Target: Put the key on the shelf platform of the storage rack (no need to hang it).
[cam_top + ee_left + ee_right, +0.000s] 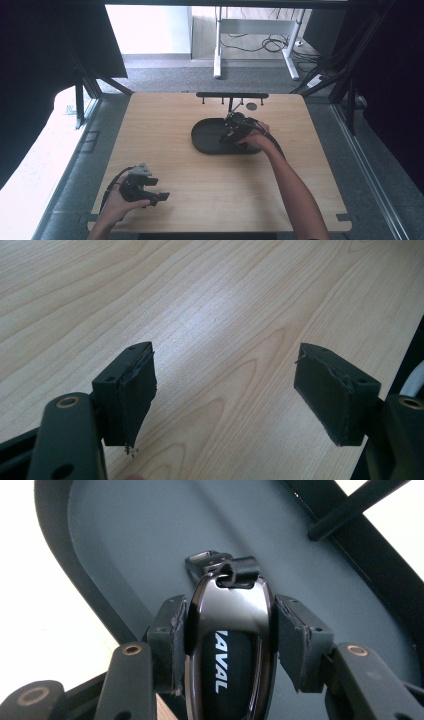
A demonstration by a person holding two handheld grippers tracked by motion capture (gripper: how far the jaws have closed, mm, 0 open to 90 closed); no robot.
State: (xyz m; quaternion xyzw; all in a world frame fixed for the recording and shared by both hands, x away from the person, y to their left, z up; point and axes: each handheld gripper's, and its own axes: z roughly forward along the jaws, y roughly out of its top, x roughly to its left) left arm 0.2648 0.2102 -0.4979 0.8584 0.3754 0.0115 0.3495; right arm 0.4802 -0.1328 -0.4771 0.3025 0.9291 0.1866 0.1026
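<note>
A dark oval tray (207, 137) lies in the middle of the wooden table (175, 170). My right gripper (231, 131) hovers over the tray's right part. In the right gripper view its jaws press both sides of a glossy black car key fob (230, 640) with white lettering and a strap loop at its tip, held above the tray floor (150, 540). My left gripper (161, 196) rests near the table's front left corner, held by a hand. In the left gripper view its pads (137, 390) stand wide apart over bare wood with nothing between them.
A black bar rack (232, 95) with small hooks stands at the table's far edge behind the tray, with a small dark disc (251, 106) next to it. Beyond the table are grey carpet, a desk frame and cables.
</note>
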